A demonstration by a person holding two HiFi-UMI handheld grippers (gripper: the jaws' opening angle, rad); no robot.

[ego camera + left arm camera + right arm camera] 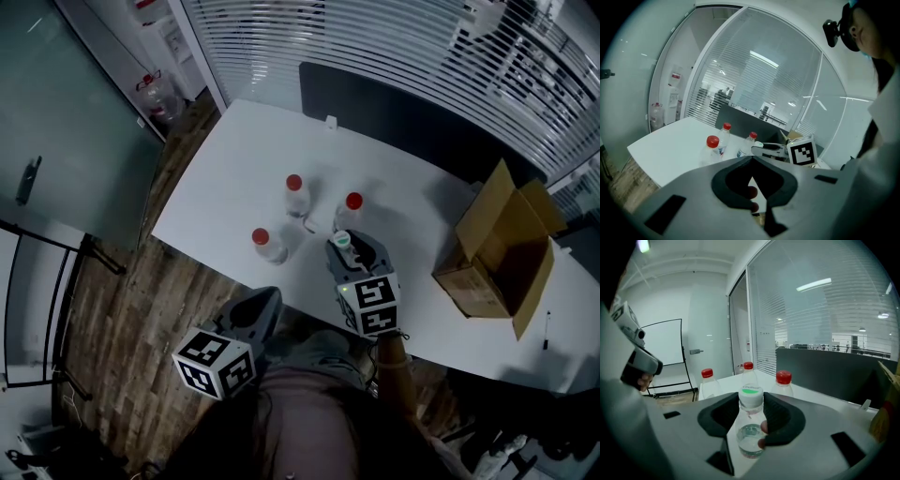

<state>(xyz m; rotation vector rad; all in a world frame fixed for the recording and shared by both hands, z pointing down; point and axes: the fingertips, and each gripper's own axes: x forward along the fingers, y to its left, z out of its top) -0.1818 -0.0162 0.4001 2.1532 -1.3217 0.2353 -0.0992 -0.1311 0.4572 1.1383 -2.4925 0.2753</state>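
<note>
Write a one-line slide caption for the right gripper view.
Right hand-held gripper shut on a small clear green-capped bottle, with three red-capped bottles standing behind it on a white table.

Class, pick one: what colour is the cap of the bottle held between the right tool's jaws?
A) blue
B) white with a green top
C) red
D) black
B: the right gripper view shows the right tool closed on a bottle whose cap is white with a green top.

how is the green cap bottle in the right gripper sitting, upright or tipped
Upright: the bottle stands cap up between the jaws of the right gripper, its water lying level.
</note>
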